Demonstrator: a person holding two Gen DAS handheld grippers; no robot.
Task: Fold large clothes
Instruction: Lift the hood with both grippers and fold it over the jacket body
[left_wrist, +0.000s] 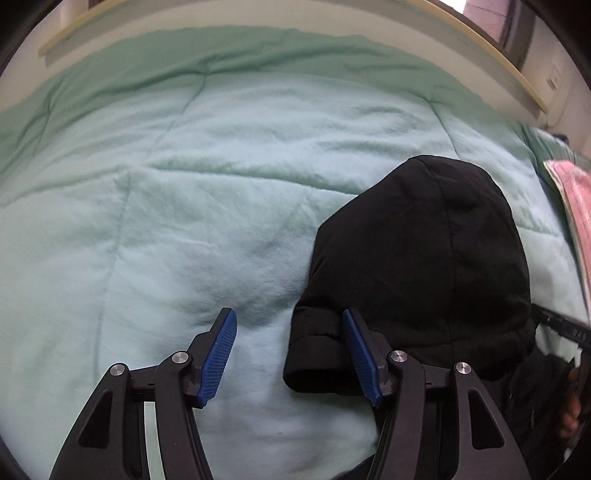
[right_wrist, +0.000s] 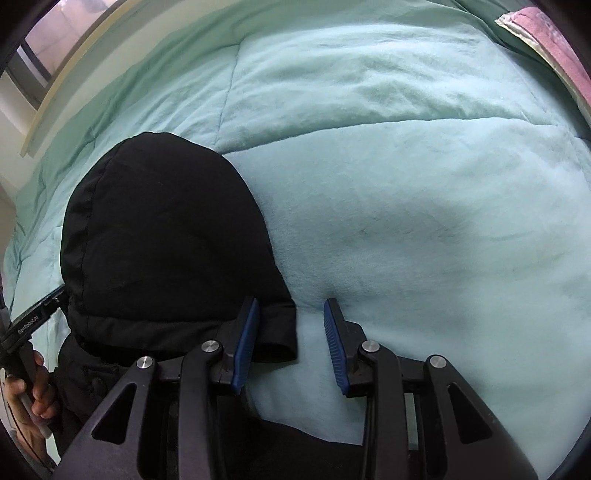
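Observation:
A black padded hooded jacket (left_wrist: 424, 258) lies on a mint-green quilted bedspread (left_wrist: 184, 203), hood spread flat and pointing away from me. My left gripper (left_wrist: 290, 317) is open and empty; its right finger lies over the jacket's left collar corner, its left finger over bare quilt. In the right wrist view the jacket (right_wrist: 166, 240) fills the left side. My right gripper (right_wrist: 291, 306) is open and empty; its left finger overlaps the jacket's right collar corner, its right finger is above the bedspread (right_wrist: 424, 203).
A pink cloth (left_wrist: 576, 206) lies at the bed's right edge, also seen in the right wrist view (right_wrist: 554, 40). A cream bed frame (left_wrist: 461, 40) and a window run along the far side. The other gripper and the hand (right_wrist: 26, 398) holding it show at the frame edges.

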